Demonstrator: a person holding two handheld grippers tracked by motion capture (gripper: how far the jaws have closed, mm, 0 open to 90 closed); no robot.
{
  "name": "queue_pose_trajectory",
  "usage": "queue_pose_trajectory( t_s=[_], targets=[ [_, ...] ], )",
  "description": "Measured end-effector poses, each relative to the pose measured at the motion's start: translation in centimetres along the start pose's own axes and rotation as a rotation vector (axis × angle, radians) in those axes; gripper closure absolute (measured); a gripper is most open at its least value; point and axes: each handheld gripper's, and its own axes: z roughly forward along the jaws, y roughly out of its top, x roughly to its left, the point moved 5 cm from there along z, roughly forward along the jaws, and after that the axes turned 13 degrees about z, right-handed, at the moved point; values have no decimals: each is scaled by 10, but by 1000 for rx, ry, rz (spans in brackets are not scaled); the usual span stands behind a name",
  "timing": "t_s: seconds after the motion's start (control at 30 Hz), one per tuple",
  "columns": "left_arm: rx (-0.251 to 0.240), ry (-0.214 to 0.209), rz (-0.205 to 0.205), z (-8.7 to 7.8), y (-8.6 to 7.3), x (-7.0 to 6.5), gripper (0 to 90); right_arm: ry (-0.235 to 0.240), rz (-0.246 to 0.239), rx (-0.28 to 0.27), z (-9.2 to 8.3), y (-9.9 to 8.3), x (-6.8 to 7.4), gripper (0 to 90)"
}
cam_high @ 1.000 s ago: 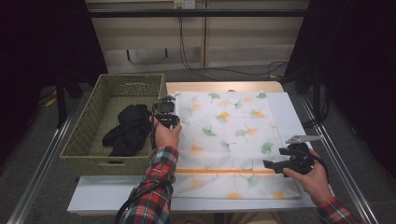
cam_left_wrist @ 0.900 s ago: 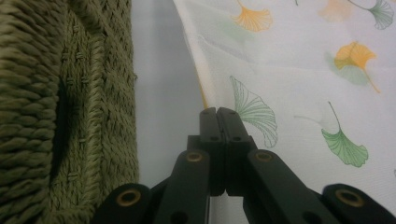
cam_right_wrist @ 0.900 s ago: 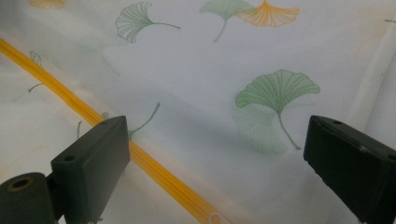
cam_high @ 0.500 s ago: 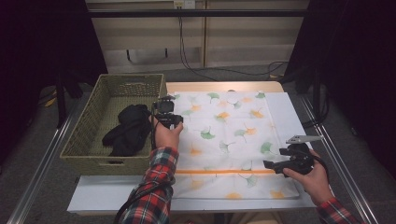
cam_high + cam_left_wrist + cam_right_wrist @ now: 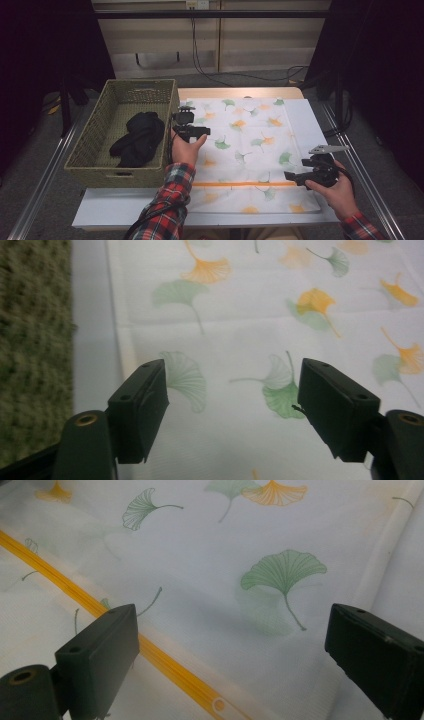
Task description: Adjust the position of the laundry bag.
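We are looking at a white table on which a white mesh laundry bag with green and orange ginkgo leaves and an orange zipper is lying flat. The bag is covering most of the table, from near the far edge down to near the front edge, and its zipper is running parallel to the front edge. Beside the left edge of the table an olive woven basket is standing, and a black bundled cloth is lying inside it.

The left gripper is hanging over the left edge of the bag, just beside the basket. In the left gripper view its jaws have just been opening and are now standing wide apart, with nothing between them; we are seeing only the leaf print of the bag below them and a strip of the basket at the side.

The right gripper is staying near the front right corner of the table, over the bag. In the right gripper view its jaws are also released and far apart, holding nothing, above the orange zipper.
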Motion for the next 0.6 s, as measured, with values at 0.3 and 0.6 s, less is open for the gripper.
queue_pose_trajectory(
  t_s=[0.3,0.6],
  targets=[
    [2,-92,23,7,-11,-16,169,-12,12,-2,-4,-3,-5,65],
    [2,-137,59,8,-19,-27,135,-22,34,2,-9,-8,-9,66]
  ],
)
